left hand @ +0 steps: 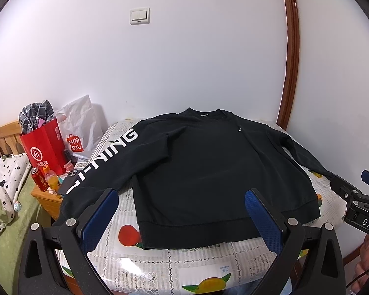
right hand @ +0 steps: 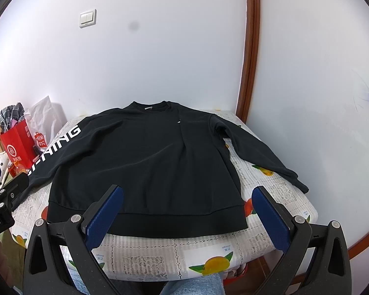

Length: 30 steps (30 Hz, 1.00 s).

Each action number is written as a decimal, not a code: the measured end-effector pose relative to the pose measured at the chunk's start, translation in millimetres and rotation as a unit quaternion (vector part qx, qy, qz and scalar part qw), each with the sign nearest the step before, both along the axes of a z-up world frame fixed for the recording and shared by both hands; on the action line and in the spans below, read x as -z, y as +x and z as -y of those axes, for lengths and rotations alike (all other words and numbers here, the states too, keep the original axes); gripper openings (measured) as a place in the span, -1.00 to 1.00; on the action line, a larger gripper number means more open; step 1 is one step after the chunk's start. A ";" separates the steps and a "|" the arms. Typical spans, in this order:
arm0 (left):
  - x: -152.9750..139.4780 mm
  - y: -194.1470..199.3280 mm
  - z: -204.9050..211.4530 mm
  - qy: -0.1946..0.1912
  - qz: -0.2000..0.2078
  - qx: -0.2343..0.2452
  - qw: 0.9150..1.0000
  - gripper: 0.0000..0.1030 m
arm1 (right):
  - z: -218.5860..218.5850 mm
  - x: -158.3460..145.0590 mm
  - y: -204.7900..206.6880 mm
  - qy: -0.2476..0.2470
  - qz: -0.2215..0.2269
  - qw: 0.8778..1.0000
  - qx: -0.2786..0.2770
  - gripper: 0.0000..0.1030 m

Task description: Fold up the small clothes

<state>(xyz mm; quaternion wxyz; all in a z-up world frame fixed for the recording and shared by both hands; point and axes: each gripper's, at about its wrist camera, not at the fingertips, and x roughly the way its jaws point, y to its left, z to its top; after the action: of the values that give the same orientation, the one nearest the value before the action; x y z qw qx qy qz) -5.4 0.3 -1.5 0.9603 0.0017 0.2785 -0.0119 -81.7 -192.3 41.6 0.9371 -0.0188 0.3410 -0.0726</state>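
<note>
A black sweatshirt (left hand: 199, 162) lies flat, front up, on the small table, collar toward the wall and hem toward me. It also shows in the right wrist view (right hand: 145, 162). Its left sleeve with white LI-NING lettering (left hand: 105, 157) hangs off the table's left edge. Its right sleeve (right hand: 258, 152) stretches along the right side. My left gripper (left hand: 182, 196) is open and empty, hovering over the hem. My right gripper (right hand: 188, 194) is open and empty over the hem's right part. The right gripper also shows at the edge of the left wrist view (left hand: 349, 191).
The table has a fruit-print cloth (right hand: 204, 253) and stands against a white wall. A red shopping bag (left hand: 44, 145), a white Miniso bag (left hand: 78, 127), a can and a bottle sit on a wooden stand at the left. A bed (left hand: 9, 196) lies further left. A wooden door frame (right hand: 251, 49) stands at the right.
</note>
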 end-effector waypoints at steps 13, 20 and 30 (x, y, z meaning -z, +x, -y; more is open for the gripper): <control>0.1 0.2 0.4 -0.002 -0.003 -0.001 1.000 1.00 | 1.2 -0.6 1.6 0.000 0.001 1.000 0.002 0.99; 0.6 -0.5 -0.2 -0.002 -0.002 0.000 1.000 1.00 | 2.4 -1.1 -1.1 0.000 0.004 1.000 0.004 0.99; -0.1 0.3 -1.3 -0.003 -0.001 -0.003 1.000 1.00 | 2.5 -1.2 0.1 -0.002 0.004 1.000 0.005 0.99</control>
<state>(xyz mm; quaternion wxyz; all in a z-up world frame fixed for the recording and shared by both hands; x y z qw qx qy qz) -5.1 1.5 -1.4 0.9600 -0.0017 0.2799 -0.0097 -81.7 -194.8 42.8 0.9382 -0.0183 0.3368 -0.0778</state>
